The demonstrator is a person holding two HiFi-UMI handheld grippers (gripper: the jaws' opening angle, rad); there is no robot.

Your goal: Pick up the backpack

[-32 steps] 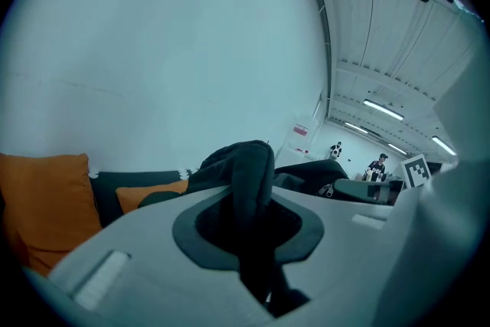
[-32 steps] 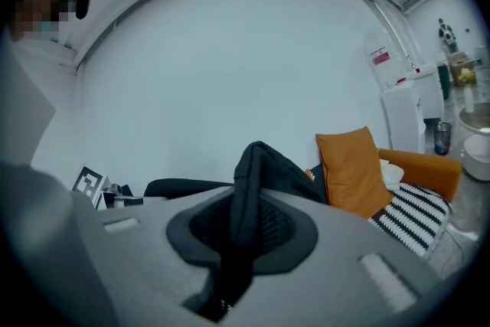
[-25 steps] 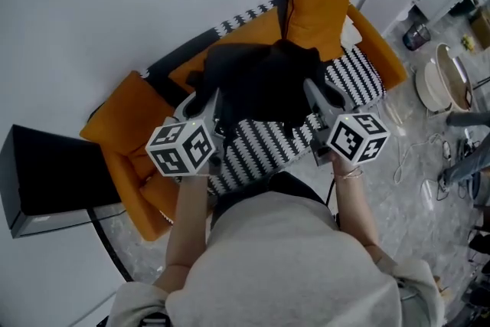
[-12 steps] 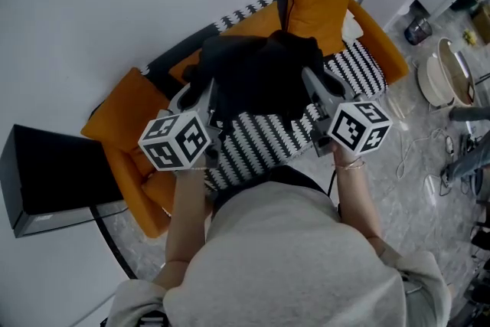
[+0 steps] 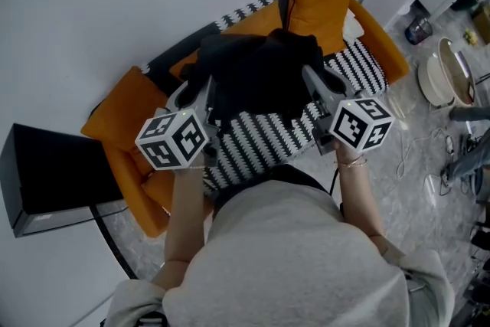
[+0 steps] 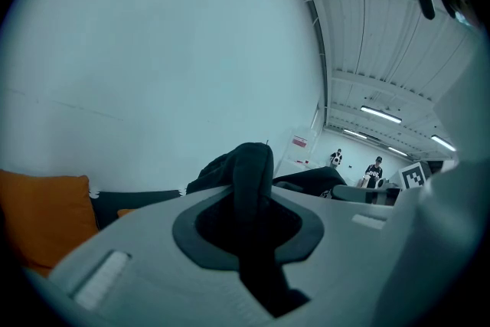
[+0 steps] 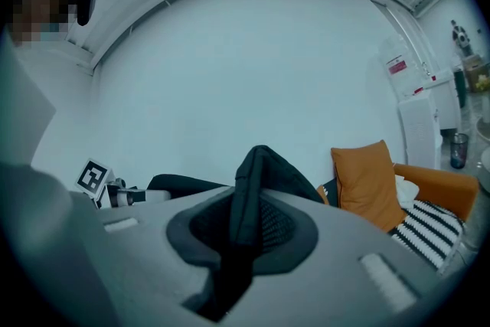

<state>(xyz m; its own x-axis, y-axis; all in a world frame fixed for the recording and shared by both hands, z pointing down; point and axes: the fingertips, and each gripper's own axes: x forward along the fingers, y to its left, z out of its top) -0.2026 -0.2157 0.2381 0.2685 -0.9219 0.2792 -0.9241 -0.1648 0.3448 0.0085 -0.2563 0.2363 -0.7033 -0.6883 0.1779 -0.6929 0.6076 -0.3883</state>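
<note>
A black backpack [image 5: 256, 74] hangs between both grippers above the striped seat of an orange sofa [image 5: 126, 126]. My left gripper [image 5: 205, 97] is shut on a black strap [image 6: 251, 188] of the backpack at its left side. My right gripper [image 5: 312, 82] is shut on another black strap [image 7: 249, 199] at its right side. In each gripper view the strap runs up through the jaws and folds over their top. The backpack's lower part is hidden behind the grippers in the head view.
The sofa has an orange cushion [image 5: 320, 0] at its back right and a black-and-white striped seat [image 5: 264, 145]. A black box [image 5: 46, 180] stands left of the sofa. A white wall lies behind. Cables and round objects [image 5: 440, 80] lie on the floor at right.
The backpack and both grippers have risen a little away from the sofa seat. Both grips stay as they were.
</note>
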